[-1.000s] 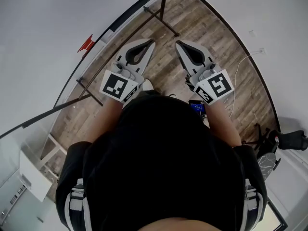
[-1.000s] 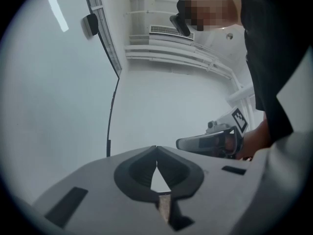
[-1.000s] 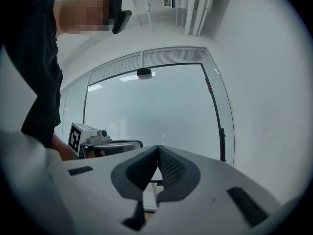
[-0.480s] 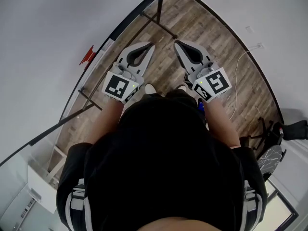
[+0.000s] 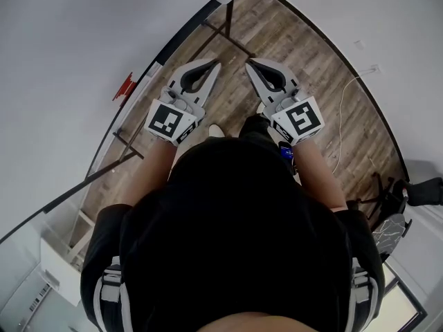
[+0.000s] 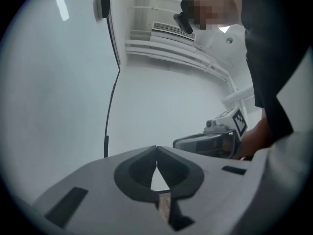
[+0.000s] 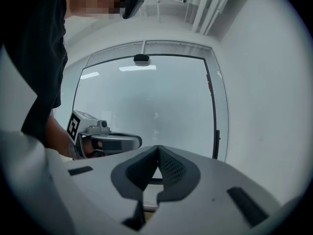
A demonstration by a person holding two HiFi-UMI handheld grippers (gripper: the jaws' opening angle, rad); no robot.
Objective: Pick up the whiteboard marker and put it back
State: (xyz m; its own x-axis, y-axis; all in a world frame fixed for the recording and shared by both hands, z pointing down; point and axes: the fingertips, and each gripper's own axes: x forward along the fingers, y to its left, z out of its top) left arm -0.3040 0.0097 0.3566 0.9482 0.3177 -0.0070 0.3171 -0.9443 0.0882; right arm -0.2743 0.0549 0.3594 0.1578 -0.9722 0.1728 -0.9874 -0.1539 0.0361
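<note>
We held the left gripper [image 5: 214, 63] and the right gripper [image 5: 250, 65] side by side in front of us, near each other but apart, both out over the wooden floor [image 5: 297, 43] with their tips toward the far end of the room; each carried its cube with square markers, the left one [image 5: 167, 122] and the right one [image 5: 299, 118], at the near end just ahead of our forearms; the left gripper's fingers were clenched, their dark pads meeting at the tips with only a small gap behind them and nothing held there; the right gripper's fingers were likewise clenched tip to tip and grasped nothing; each gripper view caught the other gripper level beside it. To our left stood the whiteboard [image 5: 69, 54], its black lower edge running slantwise from near left to far right, with the black legs of its stand [image 5: 232, 34] reaching out across the floor just beyond the gripper tips; a small red item [image 5: 125, 86] sat at that lower edge, to the left of the left gripper and well apart from it, too small for us to say what it was; we could not make out the whiteboard marker in any view; a thin white cable [image 5: 344, 99] lay on the floor at the right, near the wall.
</note>
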